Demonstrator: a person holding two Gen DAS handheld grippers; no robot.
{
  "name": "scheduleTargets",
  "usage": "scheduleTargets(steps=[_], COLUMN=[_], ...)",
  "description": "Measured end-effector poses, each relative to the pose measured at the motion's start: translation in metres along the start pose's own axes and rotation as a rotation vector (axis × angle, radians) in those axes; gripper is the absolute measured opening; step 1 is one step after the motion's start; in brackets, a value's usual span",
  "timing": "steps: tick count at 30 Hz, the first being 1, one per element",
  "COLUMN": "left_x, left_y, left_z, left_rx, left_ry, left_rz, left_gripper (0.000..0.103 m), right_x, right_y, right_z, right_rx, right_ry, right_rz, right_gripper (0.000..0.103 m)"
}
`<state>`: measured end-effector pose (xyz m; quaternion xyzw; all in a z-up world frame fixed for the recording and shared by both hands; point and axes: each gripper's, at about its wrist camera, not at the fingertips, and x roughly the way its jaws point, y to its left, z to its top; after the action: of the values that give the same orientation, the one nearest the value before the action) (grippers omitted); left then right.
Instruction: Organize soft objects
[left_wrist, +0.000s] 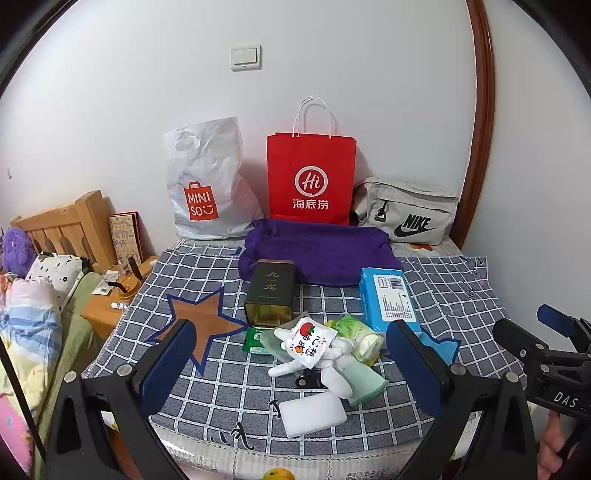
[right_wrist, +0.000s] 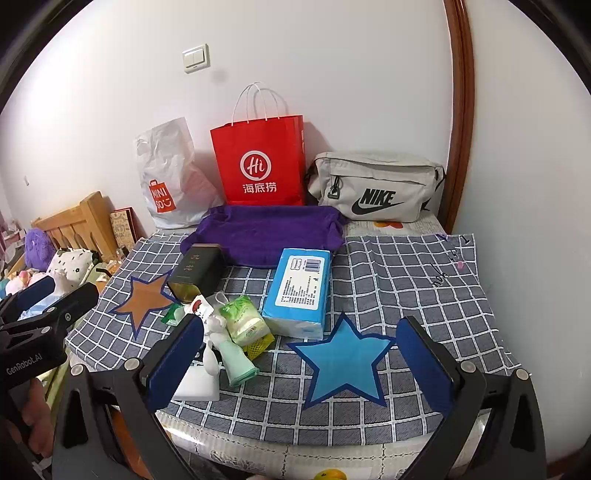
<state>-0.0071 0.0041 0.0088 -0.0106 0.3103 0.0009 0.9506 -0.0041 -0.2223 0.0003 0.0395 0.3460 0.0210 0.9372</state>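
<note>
Your left gripper (left_wrist: 291, 365) and right gripper (right_wrist: 299, 365) both gape empty; only the right view shows the whole blue star (right_wrist: 343, 360), and the tissue pack (right_wrist: 299, 288) runs lengthwise toward the wall.

We hold the left gripper (left_wrist: 291, 363) tilted downward, its jaws spread wide with nothing between the blue pads (left_wrist: 168, 360). The right gripper (right_wrist: 301, 365) is tilted downward likewise, jaws at full spread and empty. In the left wrist view the right gripper (left_wrist: 554, 343) appears at the right edge, level with the left unit, and fingers of the right hand (left_wrist: 552, 448) show beneath it. In the right wrist view the left gripper (right_wrist: 40, 306) appears at the left edge, with part of the left hand (right_wrist: 35, 417) below it.
</note>
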Motion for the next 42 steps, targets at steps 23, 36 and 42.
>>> scheduleTargets(steps=[23,36,42], left_x=[-0.0031,-0.0062,-0.0071], left_y=[0.0014,0.0043,0.0048], left_z=[-0.0004,0.0011,0.0012], left_rx=[0.004,0.005,0.005], left_ry=[-0.001,-0.004,-0.005], left_rz=[0.004,0.014,0.015], left_gripper=[0.103,0.103,0.103], right_x=[-0.0027,-0.0049,-0.0065], right_y=[-0.0005,-0.0003,0.0003], right_z=[-0.0014,-0.0011,-0.0016], right_rx=[-0.002,-0.005,-0.006], right_ry=[-0.006,-0.012,-0.013], right_rz=[-0.006,-0.004,-0.004], right_gripper=[0.102,0.102,0.102])
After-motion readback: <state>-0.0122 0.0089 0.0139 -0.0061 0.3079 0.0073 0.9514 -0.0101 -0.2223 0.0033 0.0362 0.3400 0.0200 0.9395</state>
